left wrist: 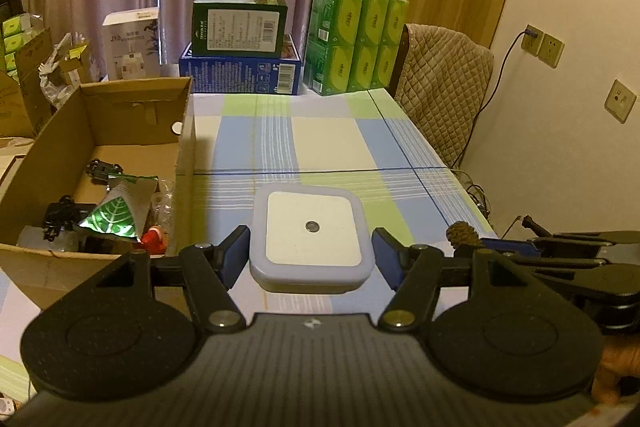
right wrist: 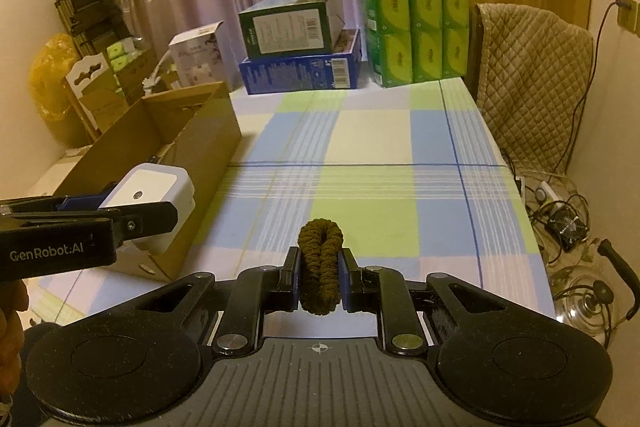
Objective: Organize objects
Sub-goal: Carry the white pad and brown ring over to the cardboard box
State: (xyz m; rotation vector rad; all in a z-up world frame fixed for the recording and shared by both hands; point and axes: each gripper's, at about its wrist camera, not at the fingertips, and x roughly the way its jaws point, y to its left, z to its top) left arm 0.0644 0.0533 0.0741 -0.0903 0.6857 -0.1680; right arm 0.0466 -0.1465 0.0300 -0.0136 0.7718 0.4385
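Right gripper [right wrist: 319, 277] clamped on a brown hair tie [right wrist: 320, 263]; left gripper [left wrist: 310, 257] gripped a white night light [left wrist: 311, 241].
Both items were held above the checked tablecloth [right wrist: 372, 147], the light just right of the cardboard box [left wrist: 100, 131]. Cartons [left wrist: 240, 51] and green packs [left wrist: 354, 41] stood at the far edge.

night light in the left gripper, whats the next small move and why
Probably swing the left gripper leftward over the cardboard box before releasing. The night light sits between its fingers, apparently lifted beside the box's right wall, not above the opening. The box already holds sorted items, so it looks like the drop spot. The right gripper is clamped on a brown scrunchie.
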